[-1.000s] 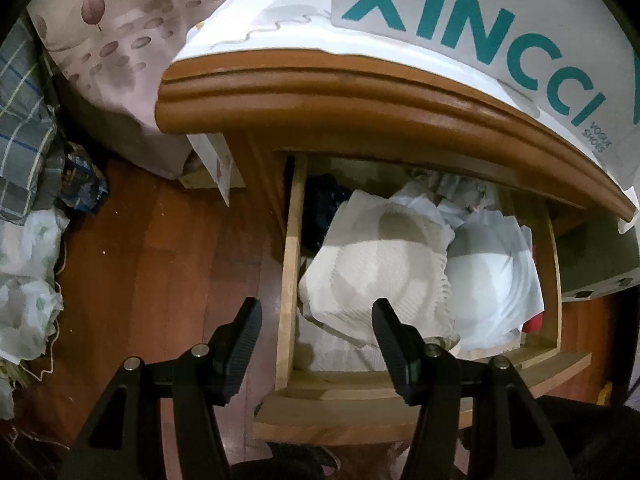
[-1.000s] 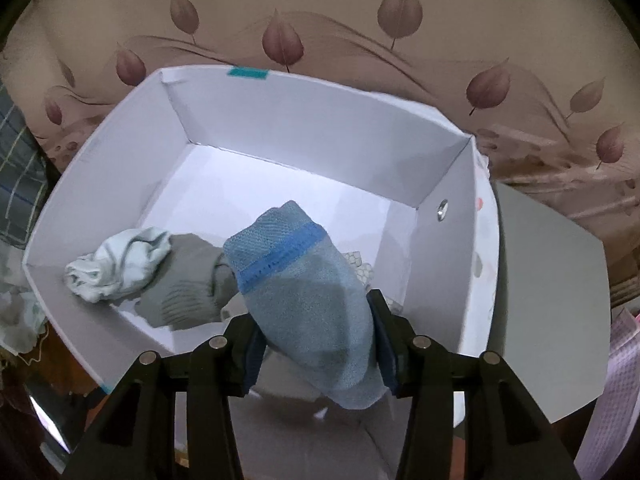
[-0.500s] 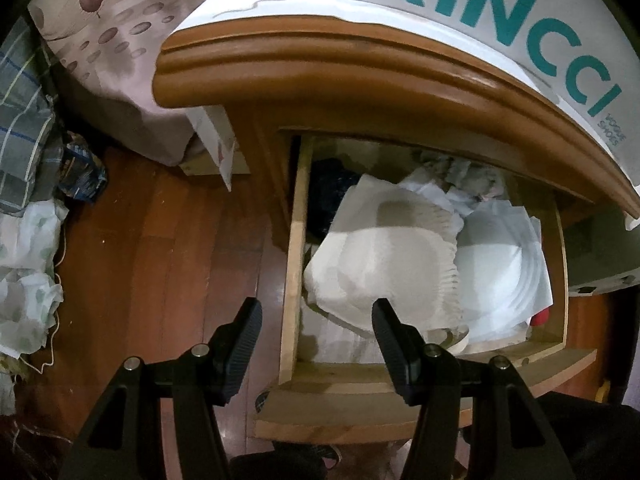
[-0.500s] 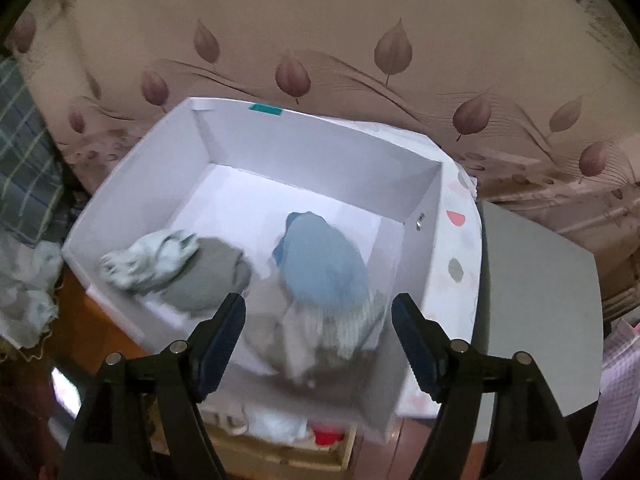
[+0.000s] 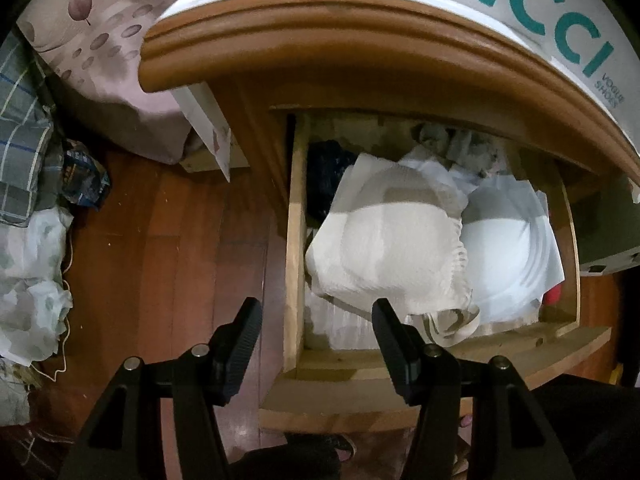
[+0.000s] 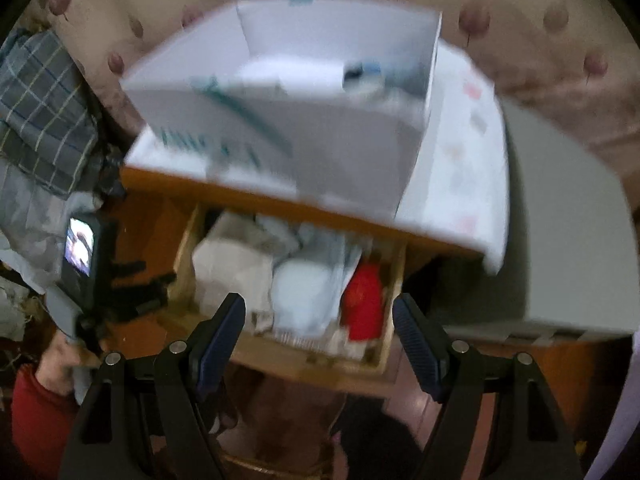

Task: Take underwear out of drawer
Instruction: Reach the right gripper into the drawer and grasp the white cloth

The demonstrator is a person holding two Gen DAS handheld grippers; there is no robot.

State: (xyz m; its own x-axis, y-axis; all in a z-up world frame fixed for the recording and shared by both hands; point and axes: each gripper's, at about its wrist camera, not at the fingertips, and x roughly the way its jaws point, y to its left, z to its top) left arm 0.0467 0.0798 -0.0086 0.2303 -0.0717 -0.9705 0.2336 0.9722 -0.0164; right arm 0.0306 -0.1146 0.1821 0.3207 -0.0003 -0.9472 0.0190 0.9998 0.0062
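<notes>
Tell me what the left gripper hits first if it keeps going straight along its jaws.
Probably the left side wall of the open drawer, which runs up between the left gripper's open, empty jaws; the cream folded garment lies just right. Depth is unclear.

A bedroom in a home is shown. A wooden nightstand [image 5: 360,64] is set on a dark wood floor [image 5: 168,248] beside a bed covered with a leaf-print sheet [image 5: 104,40]. Its open drawer [image 5: 294,240] is filled with folded underwear [image 5: 388,248]. A shoe box [image 6: 280,92] is kept on top, and checked cloth [image 5: 20,136] is piled at the far left.
</notes>
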